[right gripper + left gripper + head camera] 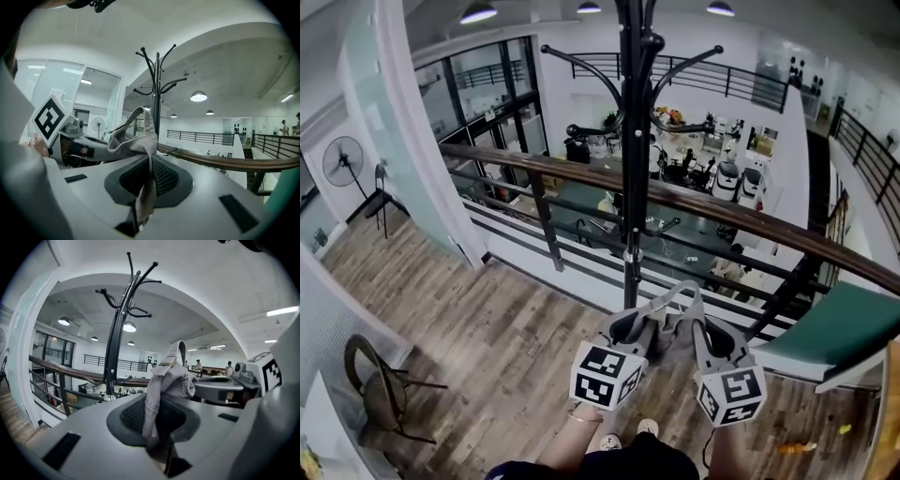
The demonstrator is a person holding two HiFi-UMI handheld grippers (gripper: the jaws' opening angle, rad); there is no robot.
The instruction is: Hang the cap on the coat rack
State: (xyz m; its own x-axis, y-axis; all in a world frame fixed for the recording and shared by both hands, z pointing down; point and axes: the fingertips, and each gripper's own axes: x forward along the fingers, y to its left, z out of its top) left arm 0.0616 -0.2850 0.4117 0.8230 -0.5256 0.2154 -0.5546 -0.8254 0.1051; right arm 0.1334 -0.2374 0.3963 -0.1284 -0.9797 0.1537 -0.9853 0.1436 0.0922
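With the fingers of the left gripper [628, 330] and the right gripper [712, 339] each clamped on one side of the cap [673, 307], we hold it spread between them, so a coat rack [633, 187] hook, ahead and above, can enter.

Office bldg: mezzanine railing [722, 212] w/ desks [698, 161] below.

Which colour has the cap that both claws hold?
The soft fabric cap is light grey; the left gripper view shows it best.
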